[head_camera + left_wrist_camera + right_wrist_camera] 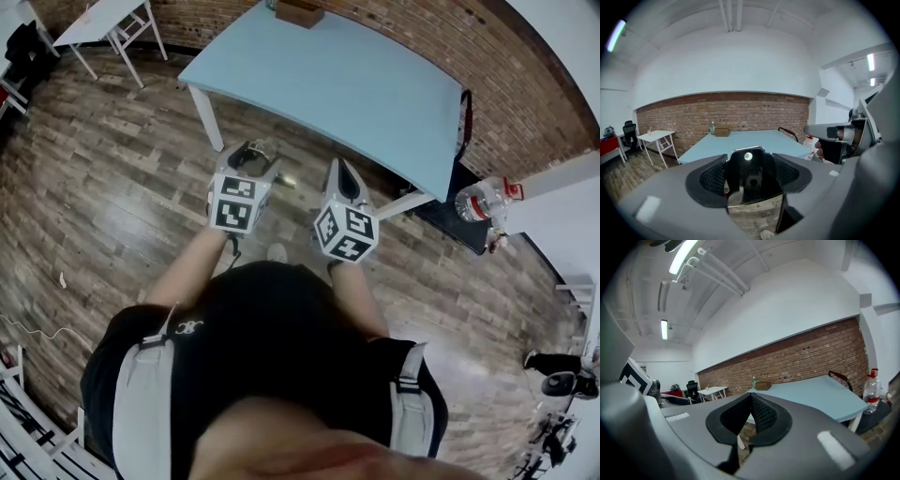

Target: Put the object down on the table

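Left gripper [751,169] is clamping a dark, glossy, round-cornered slab [750,183] (identity unclear); right gripper [750,414] is sitting closed, empty.

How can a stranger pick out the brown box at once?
Look at the large light blue table that stands by the brick wall. At its far end, next to the wall, lies the brown box; it is low and opaque, unlike the slim green bottle beside it.

table [356,84] smooth matt pale-blue; floor [94,159] worn wood planks, slight sheen; wall [740,110] rough brick; object [747,178] glossy dark
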### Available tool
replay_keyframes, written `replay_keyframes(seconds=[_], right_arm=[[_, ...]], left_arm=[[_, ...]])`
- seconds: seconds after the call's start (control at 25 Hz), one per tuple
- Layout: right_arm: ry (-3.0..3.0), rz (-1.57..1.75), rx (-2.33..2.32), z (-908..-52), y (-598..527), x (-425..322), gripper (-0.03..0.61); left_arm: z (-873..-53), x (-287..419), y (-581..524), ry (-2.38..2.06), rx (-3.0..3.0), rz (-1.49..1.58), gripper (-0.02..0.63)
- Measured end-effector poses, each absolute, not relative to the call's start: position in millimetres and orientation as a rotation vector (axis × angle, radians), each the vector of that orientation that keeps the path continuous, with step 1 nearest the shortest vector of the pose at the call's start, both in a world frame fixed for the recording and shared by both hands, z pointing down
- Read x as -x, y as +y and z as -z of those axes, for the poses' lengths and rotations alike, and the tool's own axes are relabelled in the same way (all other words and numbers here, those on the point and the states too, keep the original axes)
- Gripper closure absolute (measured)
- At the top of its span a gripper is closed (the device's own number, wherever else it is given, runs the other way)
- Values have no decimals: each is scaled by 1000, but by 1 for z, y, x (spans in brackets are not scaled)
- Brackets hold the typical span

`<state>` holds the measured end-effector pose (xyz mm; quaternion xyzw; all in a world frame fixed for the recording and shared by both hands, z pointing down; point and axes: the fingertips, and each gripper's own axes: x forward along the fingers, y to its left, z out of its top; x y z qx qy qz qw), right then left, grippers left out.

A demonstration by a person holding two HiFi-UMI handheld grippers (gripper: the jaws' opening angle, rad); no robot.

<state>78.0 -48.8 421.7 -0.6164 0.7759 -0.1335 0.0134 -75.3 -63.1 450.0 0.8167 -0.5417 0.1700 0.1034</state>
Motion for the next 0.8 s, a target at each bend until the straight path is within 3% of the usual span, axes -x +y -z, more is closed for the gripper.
replay_keyframes(seconds=[0.8], right_arm=[[2543,527,1851,-452,-203,-99,563]], left_arm=[[-484,67,-202,-1668,-2244,-565,316]])
